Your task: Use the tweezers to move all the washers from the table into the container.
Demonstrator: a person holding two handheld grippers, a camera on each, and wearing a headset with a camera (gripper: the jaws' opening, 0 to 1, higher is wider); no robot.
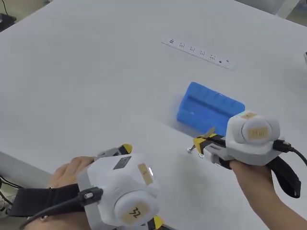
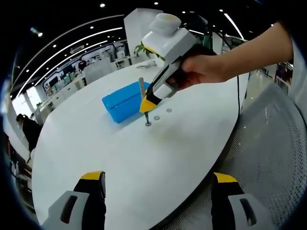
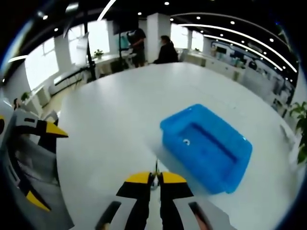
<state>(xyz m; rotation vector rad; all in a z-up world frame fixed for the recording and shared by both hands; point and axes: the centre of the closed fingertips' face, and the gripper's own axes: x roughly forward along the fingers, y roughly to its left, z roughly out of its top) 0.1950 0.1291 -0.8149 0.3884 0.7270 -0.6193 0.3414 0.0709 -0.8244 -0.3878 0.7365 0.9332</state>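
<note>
My right gripper [image 1: 203, 143] [image 3: 154, 178] is shut on a pair of tweezers [image 2: 142, 91] and holds them upright beside the blue container [image 1: 211, 108] [image 2: 124, 101] [image 3: 207, 143]. The tweezer tips point down at a washer [image 2: 148, 123] on the white table. Two more washers [image 2: 157, 117] [image 2: 169, 110] lie close by, seen as small specks [image 1: 201, 156] in the head view. One washer [image 3: 186, 142] lies inside the container. My left gripper [image 1: 139, 184] [image 2: 156, 189] stands open near the table's front edge, with nothing between its fingers [image 2: 91, 191].
A white power strip [image 1: 199, 52] lies on the table beyond the container. The round white table [image 2: 120, 153] has its edge just ahead of my left gripper. Two people stand far behind the table [image 3: 165, 50].
</note>
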